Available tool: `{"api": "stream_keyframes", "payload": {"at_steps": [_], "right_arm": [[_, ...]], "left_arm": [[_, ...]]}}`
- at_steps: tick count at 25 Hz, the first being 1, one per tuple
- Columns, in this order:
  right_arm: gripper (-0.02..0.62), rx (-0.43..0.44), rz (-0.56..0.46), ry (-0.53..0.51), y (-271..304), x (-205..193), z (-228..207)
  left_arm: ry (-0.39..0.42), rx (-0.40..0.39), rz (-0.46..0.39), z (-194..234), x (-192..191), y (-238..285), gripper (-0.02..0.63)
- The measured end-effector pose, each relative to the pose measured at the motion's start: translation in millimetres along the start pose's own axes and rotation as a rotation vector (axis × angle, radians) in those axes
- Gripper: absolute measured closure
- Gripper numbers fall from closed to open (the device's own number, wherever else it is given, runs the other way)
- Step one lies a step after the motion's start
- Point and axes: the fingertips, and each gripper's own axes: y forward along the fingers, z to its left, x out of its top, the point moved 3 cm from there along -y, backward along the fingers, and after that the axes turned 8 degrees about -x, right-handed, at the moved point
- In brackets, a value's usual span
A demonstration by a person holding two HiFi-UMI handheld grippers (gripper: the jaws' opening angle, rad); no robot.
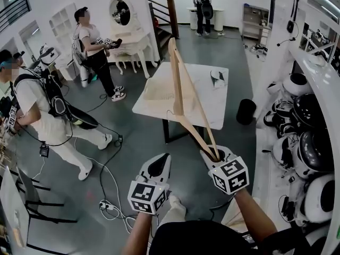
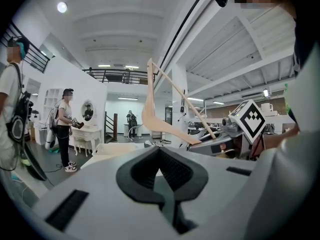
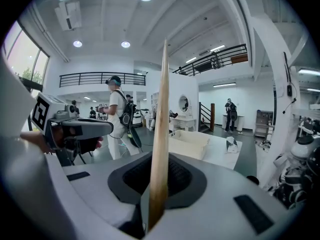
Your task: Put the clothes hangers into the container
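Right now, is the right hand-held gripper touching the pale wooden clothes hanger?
Touching: in the right gripper view, the right hand-held gripper clamps the pale wooden clothes hanger.

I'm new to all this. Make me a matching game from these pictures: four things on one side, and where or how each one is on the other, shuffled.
Things:
1. wooden hanger
2. left gripper
3. right gripper
4. white container

States:
A. sits on the table
B. jaws together, nothing held
C. raised in the air, pointing up
D. clamped on wood

Pairs: 1-C, 2-B, 3-D, 4-A.
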Motion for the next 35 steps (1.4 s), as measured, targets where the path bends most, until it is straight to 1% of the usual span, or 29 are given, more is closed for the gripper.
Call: {"api": "stream_keyframes", "payload": {"at_steps": [7, 16, 28, 35], "right_arm": [[0.535, -0.005, 0.003, 0.001, 40, 14, -13], [0.535, -0.021, 0.023, 0.010, 95, 41, -19], [0.535, -0.050, 0.051, -0.005, 165, 81, -16], [0.536, -0.063, 0.064, -0.017, 206, 96, -8]], "left_arm": [[-0.003, 0.000, -0.005, 40, 6, 26, 0.607], [-0.008, -0.022, 0.002, 96, 20, 51, 0.607], [-0.010, -0.050, -0.008, 174, 40, 69, 0.607], [-0.037, -0.064, -0.021, 217, 38, 76, 0.607]]}}
